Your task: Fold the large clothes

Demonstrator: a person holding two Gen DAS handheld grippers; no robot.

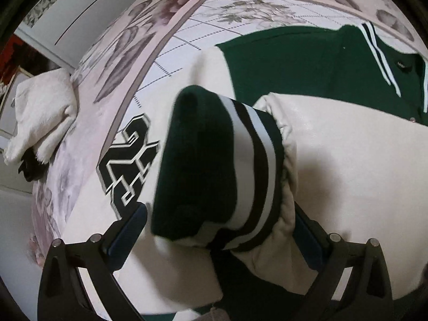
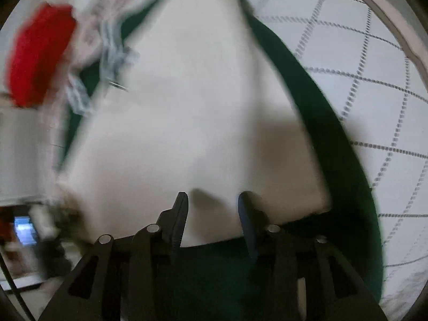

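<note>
Left tongs [image 1: 220,214]: jaws stand wide, one finger on each side of the jacket's cuff [image 1: 214,165]. The dark green cuff with its white and black stripes fills the gap between the fingers; whether either pad presses on it cannot be told. The cream sleeve [image 1: 347,176] runs off to the right of these tongs.

The jacket [image 1: 289,61] lies spread on the bed [image 1: 149,42]. Its green body is ahead and to the right of the left tongs, with a striped collar [image 1: 379,56] at the far right. A black and white number patch [image 1: 128,157] sits on cream cloth just left of the cuff.

Around: flowered pink bedspread under everything. A white towel [image 1: 40,117] lies at the bed's edge, well apart to the left, with something dark under it, too small to identify. A white cabinet [image 1: 88,13] stands beyond the bed, far left.

Right tongs [image 2: 212,200]: jaws narrow but parted, tips resting against a cream panel [image 2: 187,107] of the jacket, nothing seen caught between them. A green edge [image 2: 321,123] curves past on the right of these tongs; quilted bedspread [image 2: 374,80] beyond it. View blurred on the left; a red shape [image 2: 37,56] there, not identifiable.
</note>
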